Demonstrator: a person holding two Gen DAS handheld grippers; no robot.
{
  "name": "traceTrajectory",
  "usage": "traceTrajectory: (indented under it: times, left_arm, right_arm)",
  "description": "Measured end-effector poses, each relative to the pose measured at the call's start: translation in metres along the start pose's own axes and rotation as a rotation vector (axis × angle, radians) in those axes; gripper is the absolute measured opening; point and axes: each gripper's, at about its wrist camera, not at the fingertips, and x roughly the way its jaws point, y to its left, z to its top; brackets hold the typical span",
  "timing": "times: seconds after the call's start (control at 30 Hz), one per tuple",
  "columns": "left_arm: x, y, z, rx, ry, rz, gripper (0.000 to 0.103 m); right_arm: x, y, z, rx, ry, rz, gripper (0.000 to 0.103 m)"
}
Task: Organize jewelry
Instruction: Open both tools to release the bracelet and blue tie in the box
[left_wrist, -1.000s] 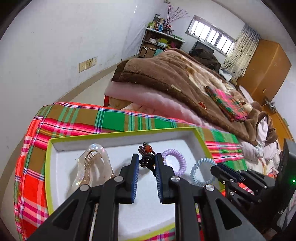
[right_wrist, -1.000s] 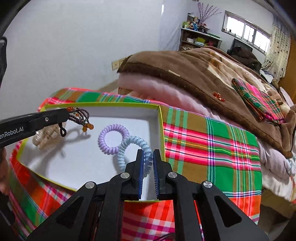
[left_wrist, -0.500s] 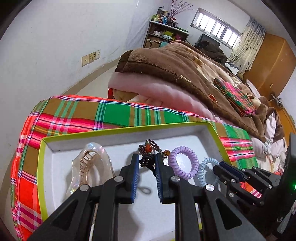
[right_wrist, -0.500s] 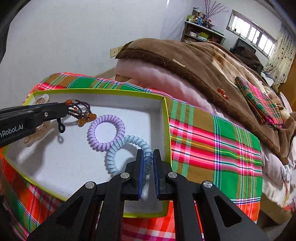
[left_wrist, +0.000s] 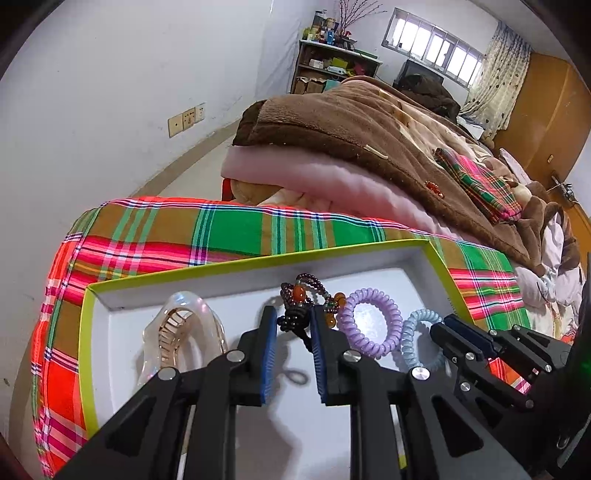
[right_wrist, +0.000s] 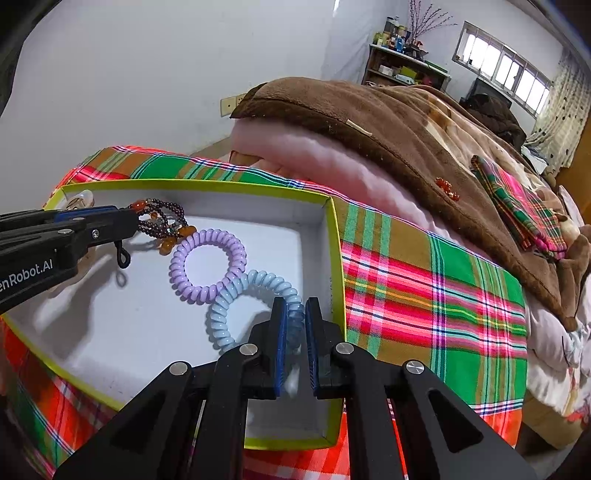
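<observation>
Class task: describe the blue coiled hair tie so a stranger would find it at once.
Find the white tray with a lime rim on the plaid cloth. Near its right wall, the right gripper pinches a coiled hair tie. It is pale blue; the coil touching it is lilac.

Both wrist cams close, angled down, probably side-by-side; shared: tray (left_wrist: 258, 260).

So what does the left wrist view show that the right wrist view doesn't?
Only the left wrist view shows the whole clear hair claw and the bracelet between the left tool's opening pads. Only the right wrist view shows the right tool shut on the blue hair tie, and the box's right wall. Both show the purple hair tie, the plaid cloth and the brown blanket.
</observation>
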Motion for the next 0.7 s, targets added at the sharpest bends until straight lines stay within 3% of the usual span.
traceTrajectory:
  times: [0.2, 0.7]
  left_arm:
    - [-0.002, -0.001, 0.001, -0.003, -0.001, 0.014, 0.032]
    - [-0.018, 0.0, -0.004, -0.008, -0.022, 0.012, 0.045]
  right_arm:
    - [0.0, -0.001, 0.001, 0.014, -0.008, 0.009, 0.011]
    - [-0.02, -0.006, 0.0, 0.05, -0.069, 0.032, 0.016]
